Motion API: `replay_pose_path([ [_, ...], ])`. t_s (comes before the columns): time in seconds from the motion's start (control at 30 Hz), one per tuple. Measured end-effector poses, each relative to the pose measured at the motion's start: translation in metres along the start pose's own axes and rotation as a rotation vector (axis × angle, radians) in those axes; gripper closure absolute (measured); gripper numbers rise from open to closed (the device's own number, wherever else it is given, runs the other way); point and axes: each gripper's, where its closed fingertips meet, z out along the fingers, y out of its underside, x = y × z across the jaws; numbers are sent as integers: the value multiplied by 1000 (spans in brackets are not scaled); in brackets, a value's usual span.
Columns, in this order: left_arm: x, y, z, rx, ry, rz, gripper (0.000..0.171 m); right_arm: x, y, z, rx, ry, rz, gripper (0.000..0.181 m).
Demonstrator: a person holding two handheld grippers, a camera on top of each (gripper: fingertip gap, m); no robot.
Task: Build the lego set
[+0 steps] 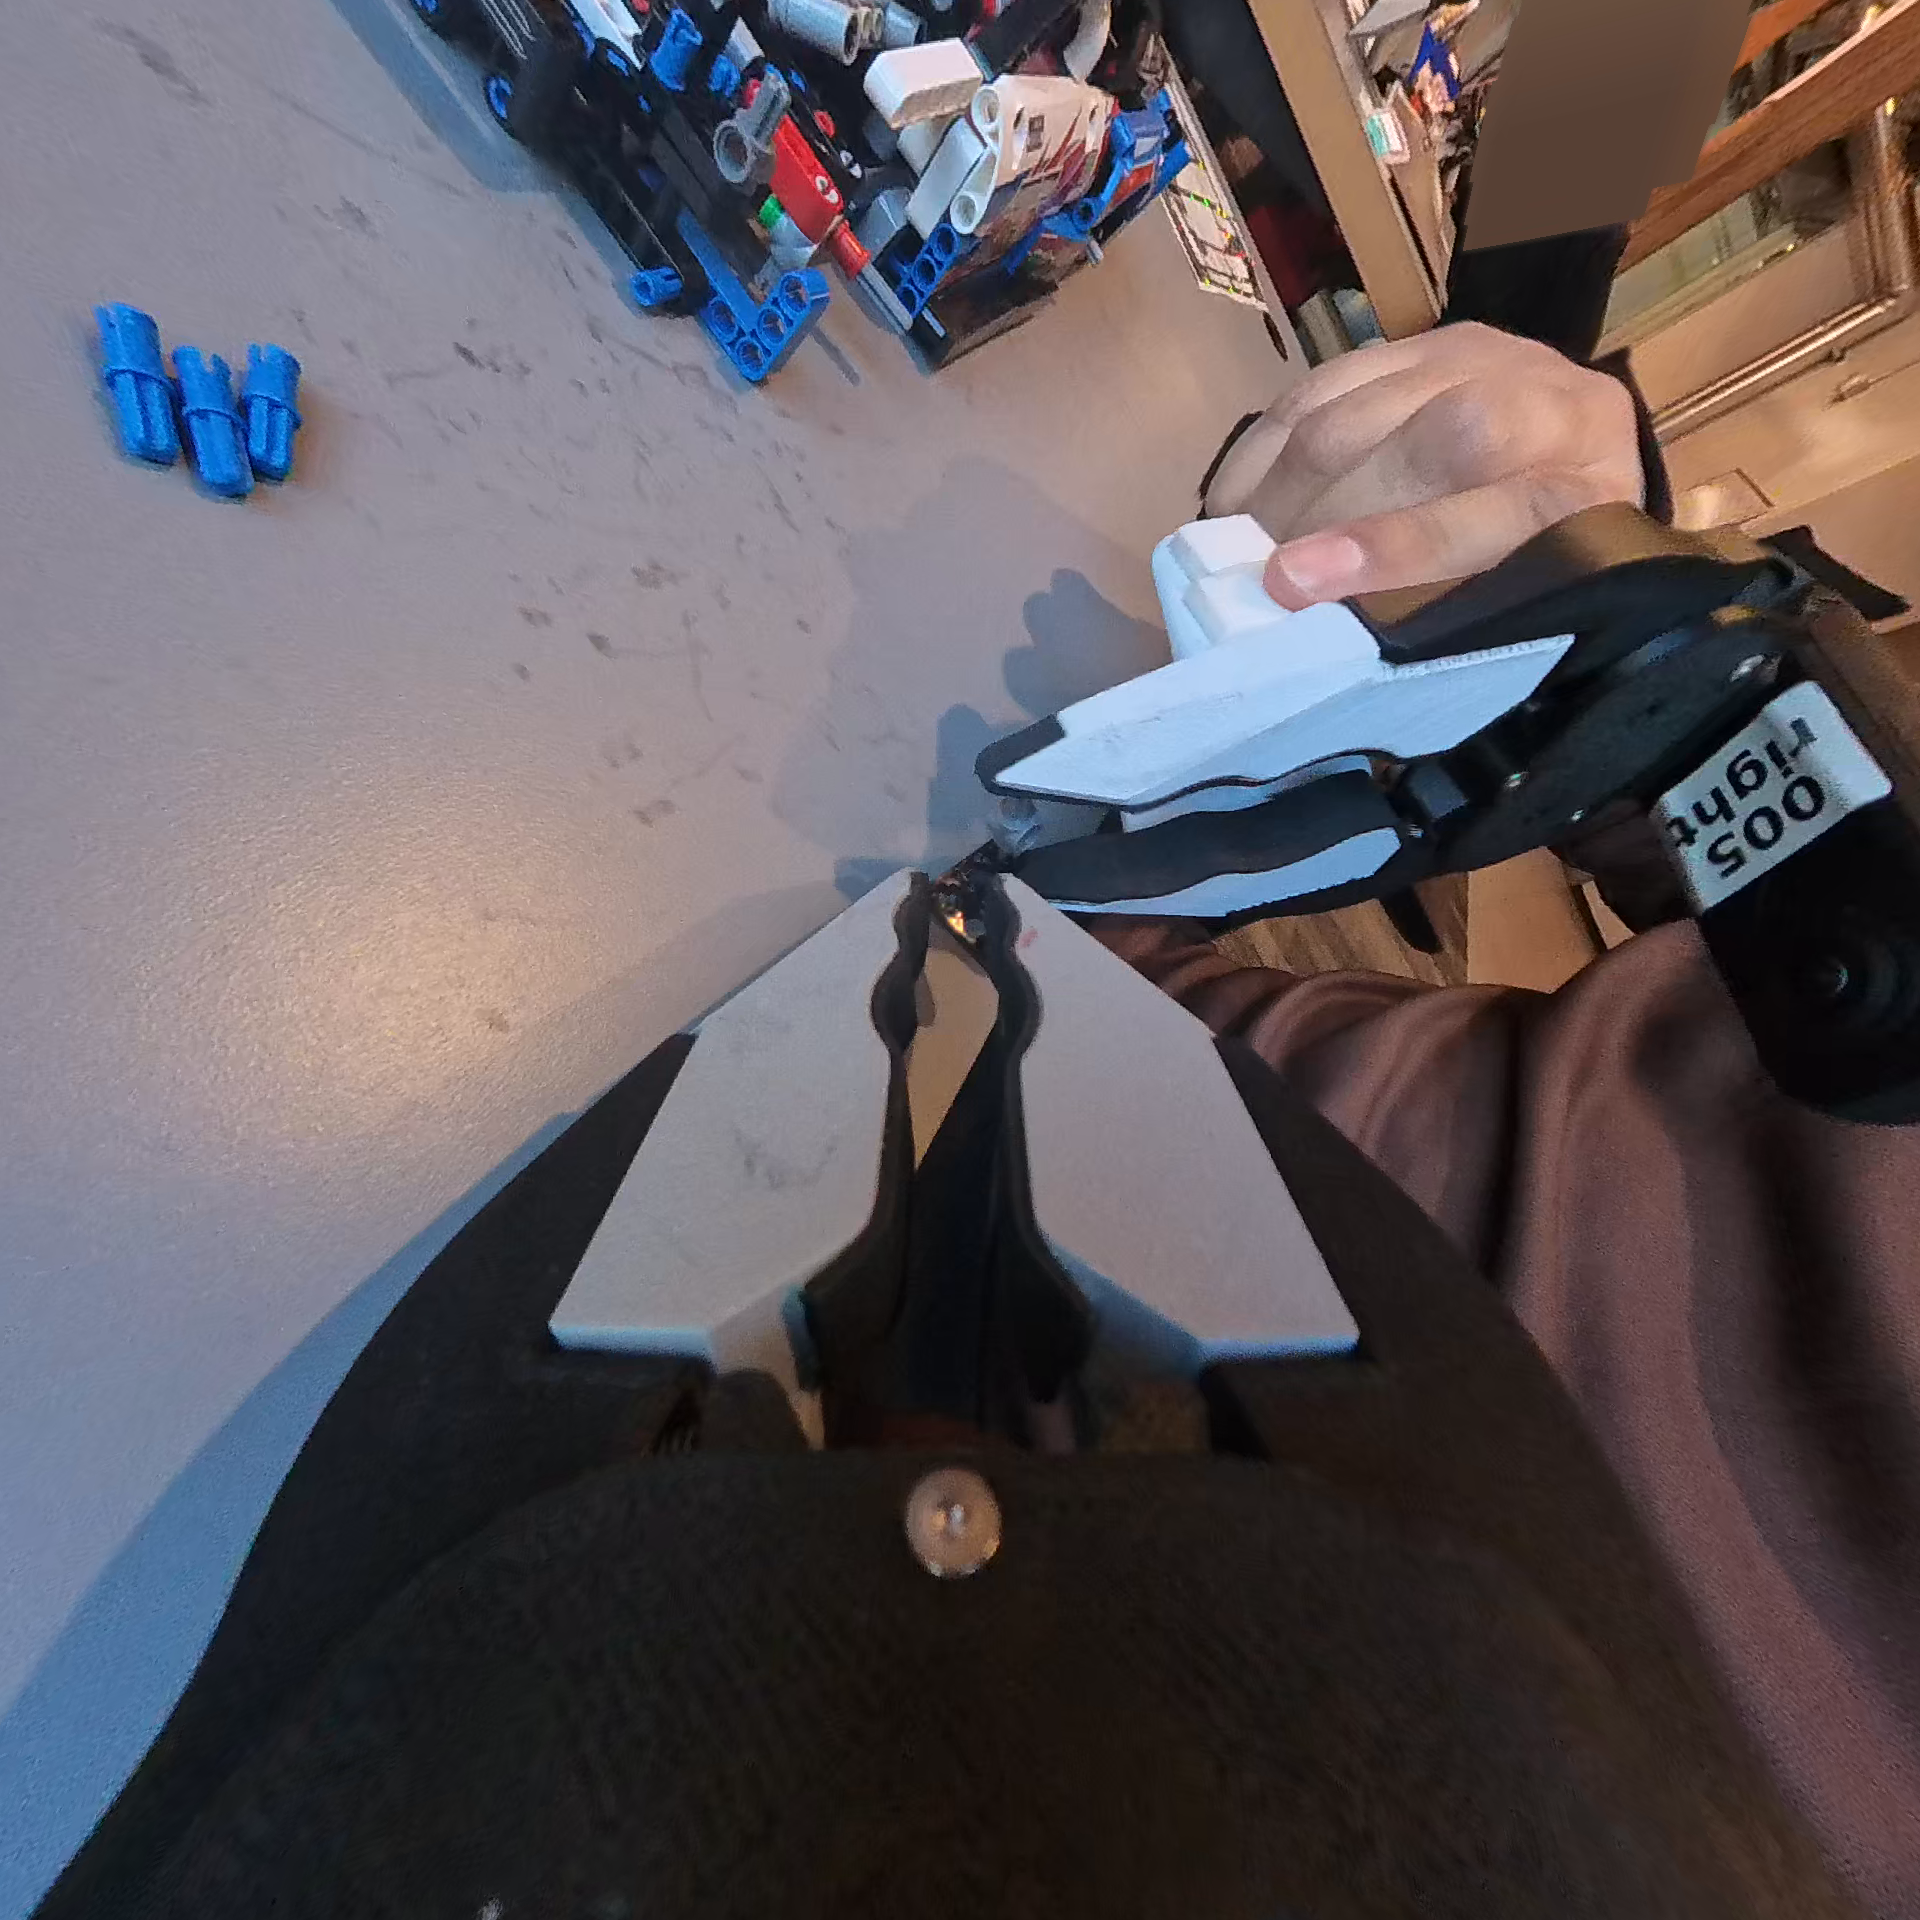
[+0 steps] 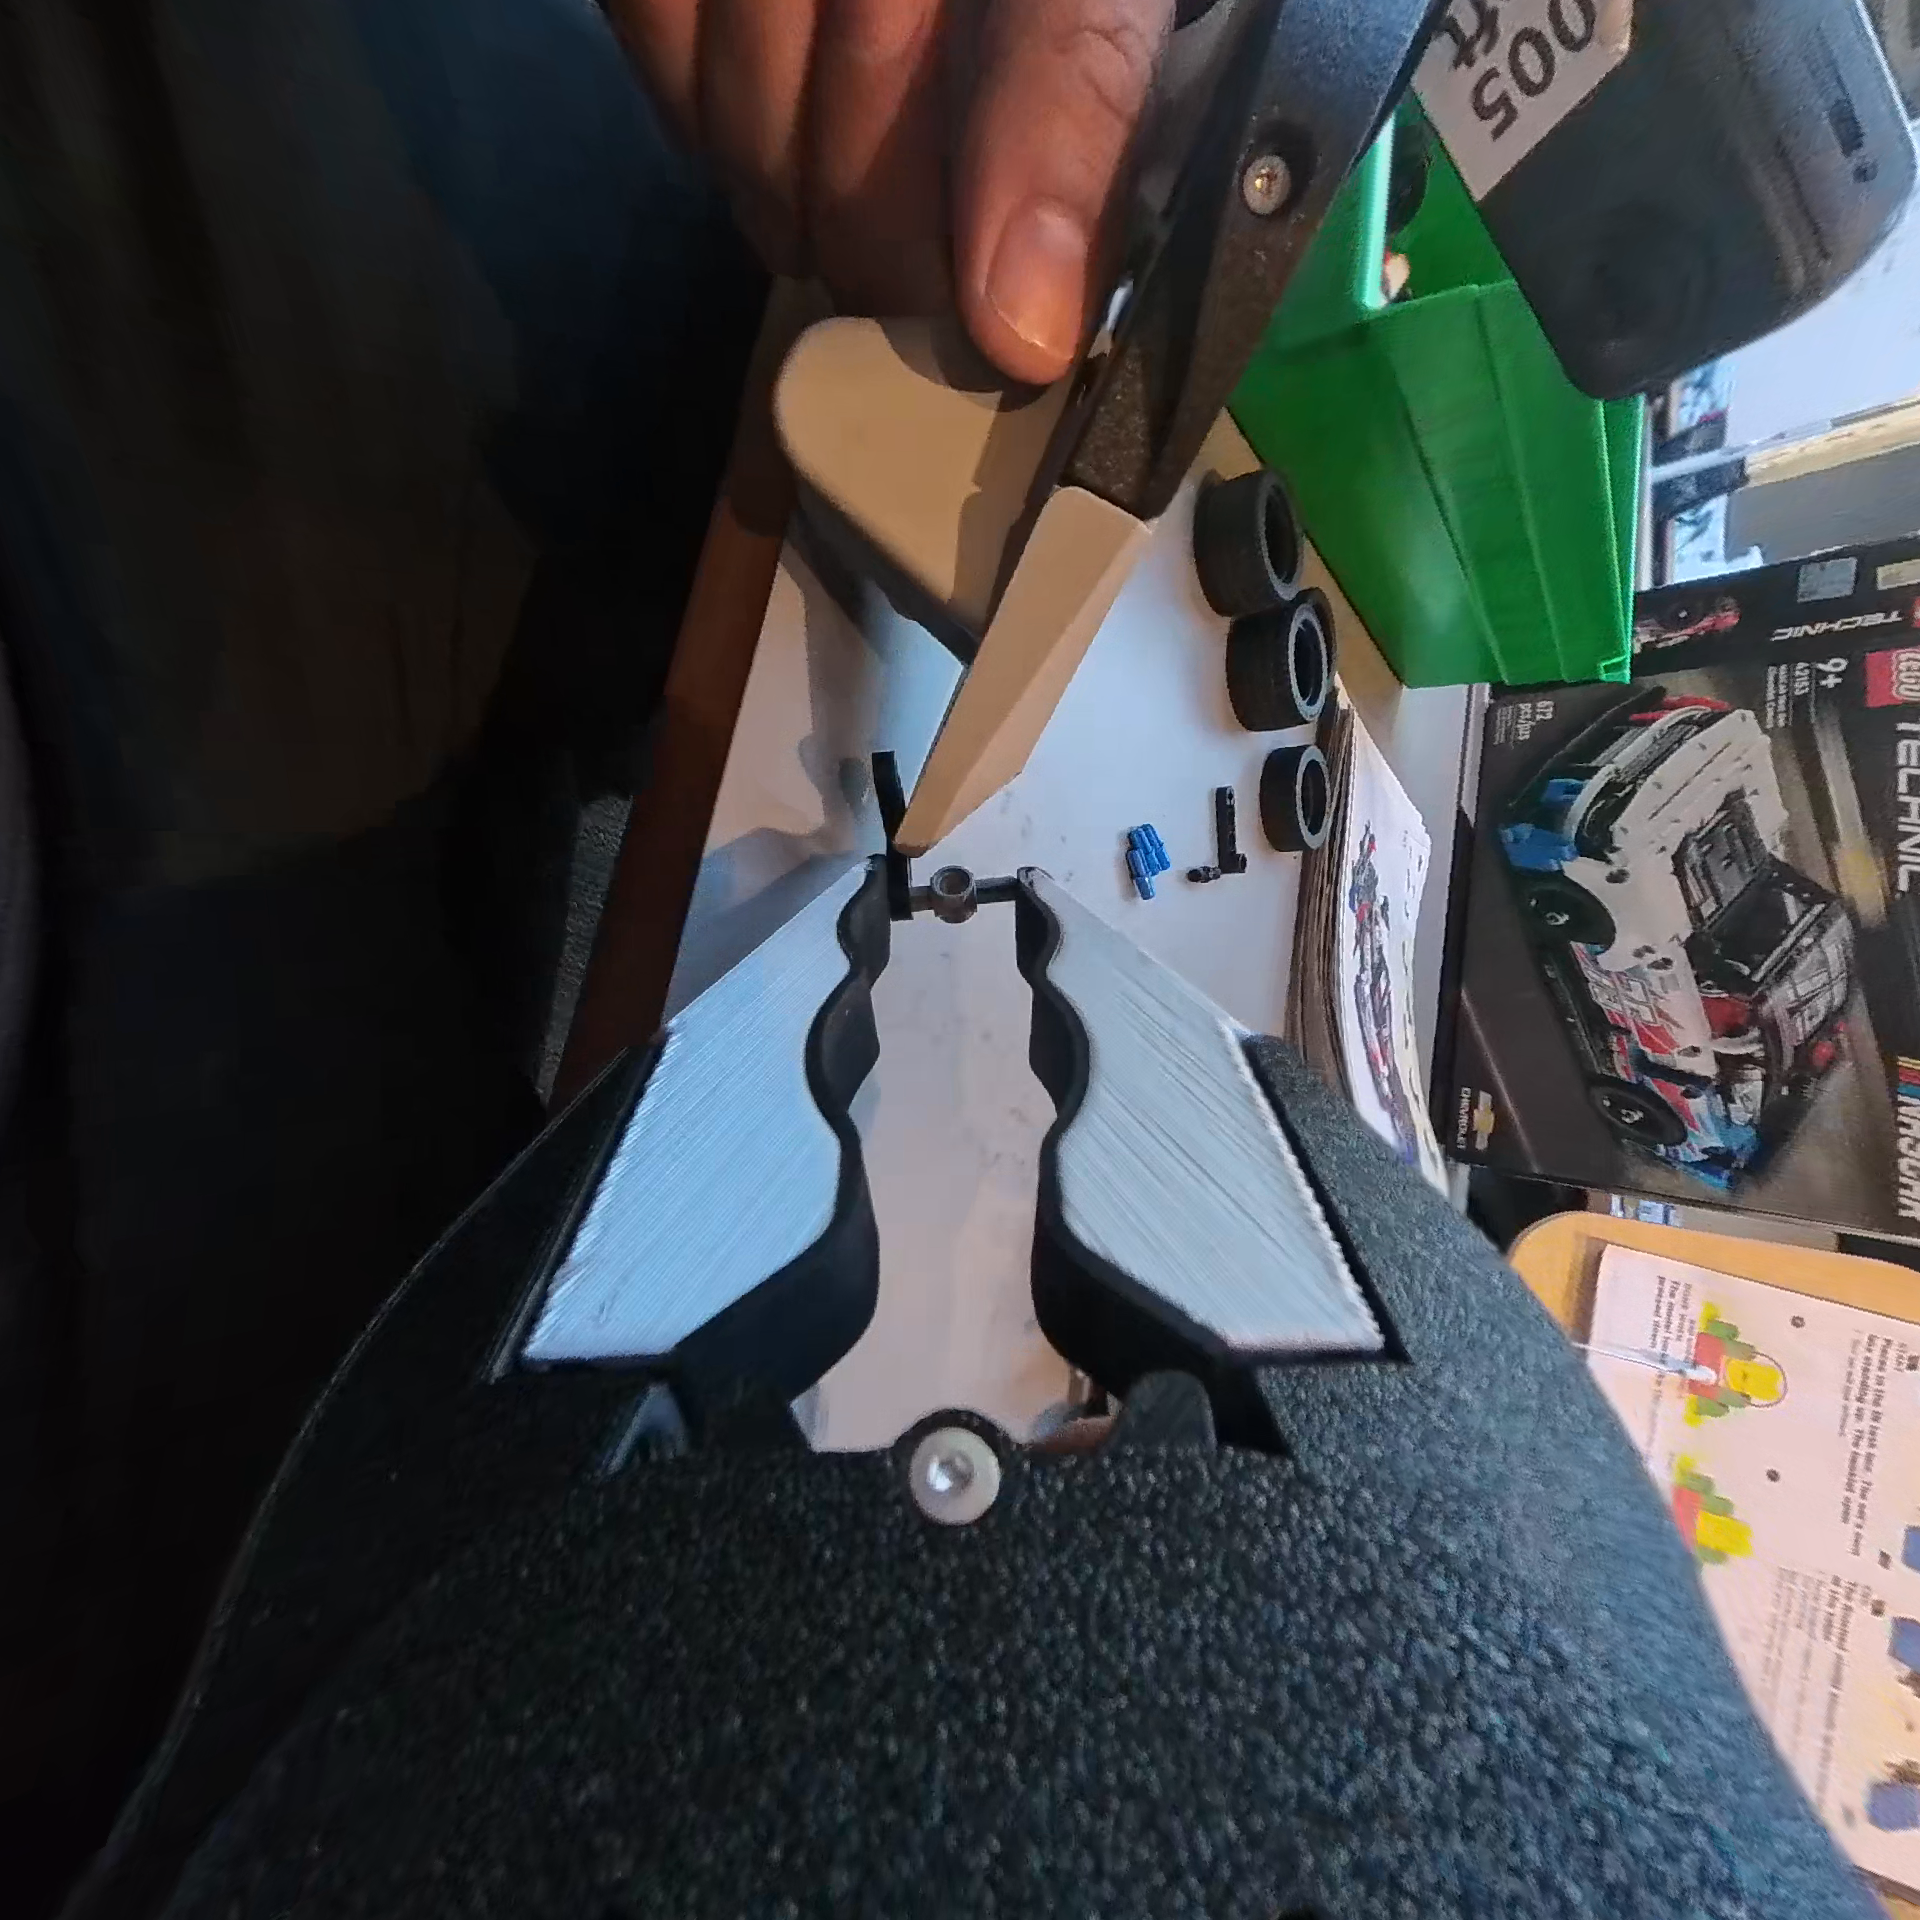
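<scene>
White tabletop [image 2: 1143, 727]; right gripper [image 2: 951, 883] clamping grey-and-black piece [image 2: 953, 894], left gripper [image 1: 951, 914] pinching its black end.

Probably a hobby room or workshop: a scuffed pale surface [image 1: 416, 727] carries loose parts, a green bin [image 2: 1455, 499], a boxed set [image 2: 1683, 935] and cluttered shelves [image 1: 1382, 156] behind.
</scene>
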Motion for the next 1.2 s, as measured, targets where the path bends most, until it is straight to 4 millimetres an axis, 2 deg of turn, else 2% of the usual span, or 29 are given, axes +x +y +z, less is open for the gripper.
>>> replay_pose_path([
  [0.2,-5,-6,-3,45,-66,59,164,2,7,6,-13,-29,104,158],
  [0.23,-8,-8,-6,53,-123,136,163,2,13,8,-28,-41,147,158],
  [0.27,-11,-9,-10,54,-199,247,154,3,19,10,-39,-44,197,158],
  [0.33,-13,-8,-19,28,-359,518,151,5,27,10,-32,-71,318,158],
  [0.4,-18,-14,-23,32,-535,764,153,6,27,8,3,-91,390,158],
  [0.47,-17,-15,-15,34,-596,877,152,5,22,5,33,-108,407,158],
  [0.53,-10,-10,-2,27,-547,916,151,4,17,4,53,-122,419,158],
  [0.6,-6,-9,2,17,-529,954,153,4,14,3,70,-127,433,157],
  [0.77,3,-8,3,46,-486,989,169,2,9,-1,120,-158,458,157],
  [0.83,4,-8,4,46,-488,1018,169,2,9,-3,136,-177,472,157],
  [0.93,10,-10,3,89,-427,956,169,6,6,-9,195,-163,478,156],
  [1.03,38,-21,-10,254,-232,861,171,25,-10,-31,370,-126,564,158],
  [1.13,81,-36,-37,506,50,781,170,47,-28,-61,579,-127,690,169],
  [1.2,97,-43,-49,588,168,726,170,60,-32,-71,642,-110,739,164],
])
